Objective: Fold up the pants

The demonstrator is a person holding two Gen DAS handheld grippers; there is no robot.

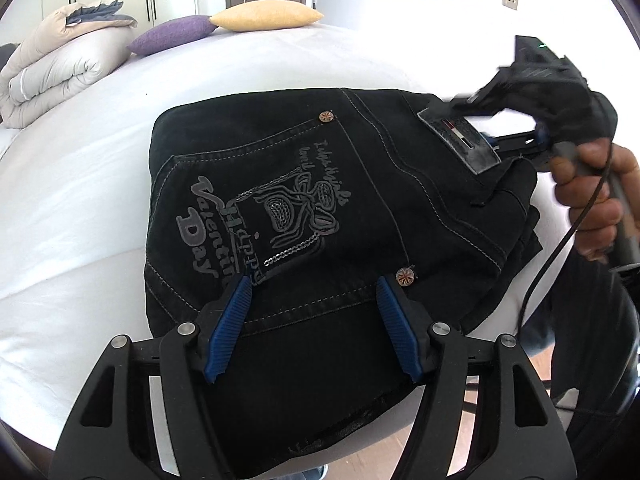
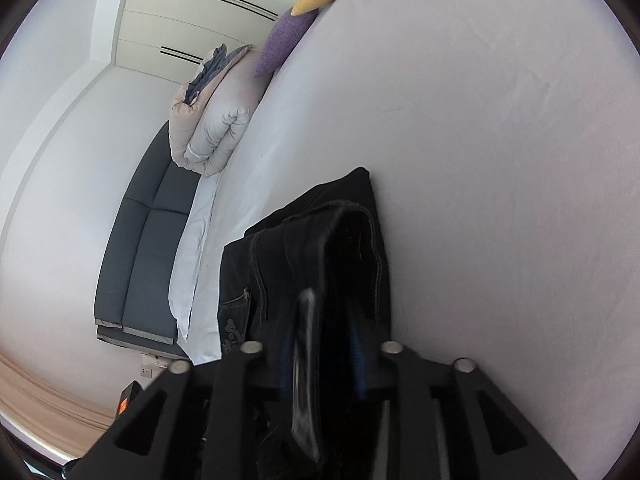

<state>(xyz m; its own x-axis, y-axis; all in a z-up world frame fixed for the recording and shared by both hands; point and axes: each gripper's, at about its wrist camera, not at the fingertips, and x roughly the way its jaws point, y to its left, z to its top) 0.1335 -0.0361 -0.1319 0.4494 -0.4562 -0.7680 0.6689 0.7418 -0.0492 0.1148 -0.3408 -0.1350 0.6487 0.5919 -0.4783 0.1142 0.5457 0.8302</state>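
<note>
Now the folded black denim pants (image 1: 320, 208) lie on the white bed (image 1: 80, 200). Left hand-held gripper (image 1: 314, 292) hovers spread above them. Right hand-held gripper (image 2: 324, 344) straddles the waistband, jaws parted; contact is too blurred to tell.

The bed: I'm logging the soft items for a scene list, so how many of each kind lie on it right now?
Folded black pants: 1
Cushions: 2, one purple and one yellow
Folded duvet: 1
Total: 4 soft items on the white bed
</note>
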